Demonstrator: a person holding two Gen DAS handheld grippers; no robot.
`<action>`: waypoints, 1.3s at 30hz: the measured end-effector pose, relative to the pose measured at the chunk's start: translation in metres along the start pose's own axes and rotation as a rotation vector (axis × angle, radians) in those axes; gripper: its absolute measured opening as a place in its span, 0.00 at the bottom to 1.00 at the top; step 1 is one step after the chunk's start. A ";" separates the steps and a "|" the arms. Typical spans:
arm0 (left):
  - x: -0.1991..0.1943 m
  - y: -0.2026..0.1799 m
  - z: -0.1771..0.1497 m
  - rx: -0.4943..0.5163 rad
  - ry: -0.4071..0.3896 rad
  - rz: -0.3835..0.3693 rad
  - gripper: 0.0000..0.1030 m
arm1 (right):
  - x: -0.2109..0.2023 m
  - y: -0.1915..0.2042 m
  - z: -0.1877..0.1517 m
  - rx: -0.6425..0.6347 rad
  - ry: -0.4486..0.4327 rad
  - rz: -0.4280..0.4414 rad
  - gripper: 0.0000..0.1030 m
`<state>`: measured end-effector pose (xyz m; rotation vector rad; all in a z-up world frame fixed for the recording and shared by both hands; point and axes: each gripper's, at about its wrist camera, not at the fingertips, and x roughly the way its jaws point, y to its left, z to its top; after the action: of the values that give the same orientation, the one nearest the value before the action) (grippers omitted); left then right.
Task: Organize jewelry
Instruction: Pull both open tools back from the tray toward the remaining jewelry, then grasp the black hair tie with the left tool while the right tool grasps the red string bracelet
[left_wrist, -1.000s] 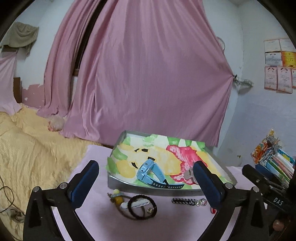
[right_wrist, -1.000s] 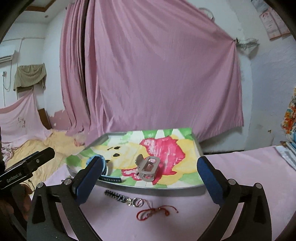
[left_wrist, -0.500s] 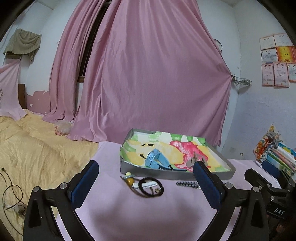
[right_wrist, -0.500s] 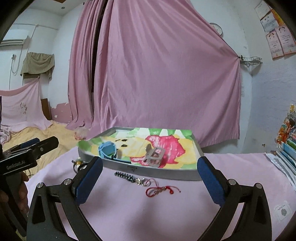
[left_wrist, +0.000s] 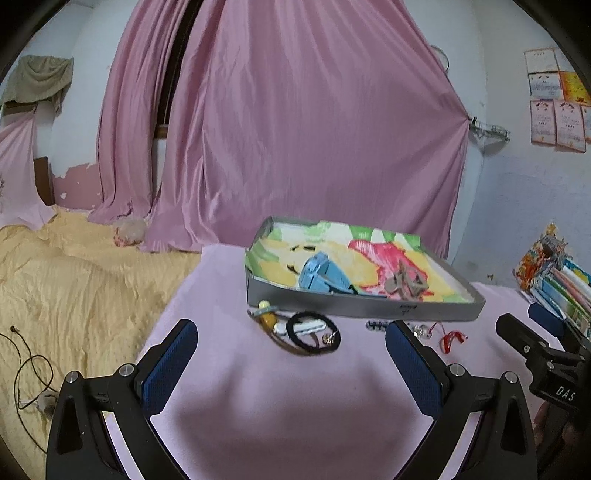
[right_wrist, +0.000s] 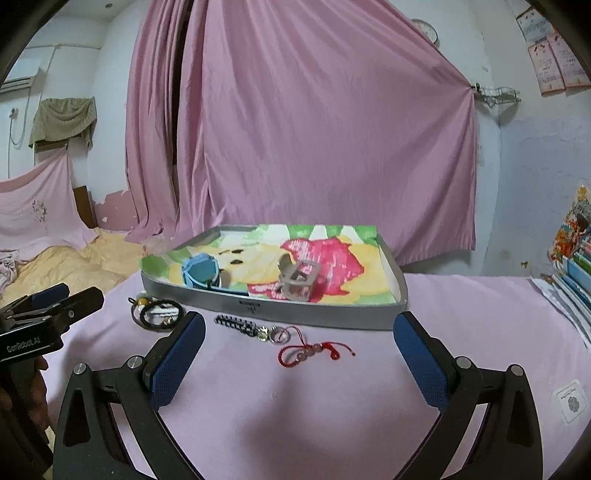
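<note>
Both grippers, left (left_wrist: 291, 363) and right (right_wrist: 299, 352), hung over the pink table (right_wrist: 332, 406) with jaws spread wide, holding nothing. The blue watch (right_wrist: 201, 273) and grey hair clip (right_wrist: 297, 282) sat in the tray (right_wrist: 314, 317). Along its front edge lay the black hair tie (right_wrist: 159, 314), braided keychain (right_wrist: 243, 326) and red string bracelet (right_wrist: 314, 350).

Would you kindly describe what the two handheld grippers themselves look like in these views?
Both match: the left gripper and right gripper have black angular frames with triangular cut-outs, silver screw heads, and two fingers faced with dark blue textured pads. Seen from the other camera, the left one's black body bears white "GenRobot.AI" lettering, and the right one's shows "DAS". No cables or sleeves are visible.
</note>
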<state>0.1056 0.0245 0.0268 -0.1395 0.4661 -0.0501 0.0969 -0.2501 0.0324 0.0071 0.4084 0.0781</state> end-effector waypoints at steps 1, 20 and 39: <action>0.003 0.000 0.000 0.000 0.017 0.003 0.99 | 0.003 -0.001 0.000 0.003 0.014 0.002 0.97; 0.060 0.025 0.001 -0.147 0.279 -0.064 0.87 | 0.065 -0.015 -0.003 0.096 0.339 0.092 0.97; 0.091 0.025 0.005 -0.186 0.380 -0.048 0.22 | 0.103 0.002 -0.005 0.060 0.485 0.112 0.69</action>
<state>0.1893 0.0426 -0.0124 -0.3272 0.8472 -0.0805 0.1893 -0.2397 -0.0133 0.0707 0.8955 0.1795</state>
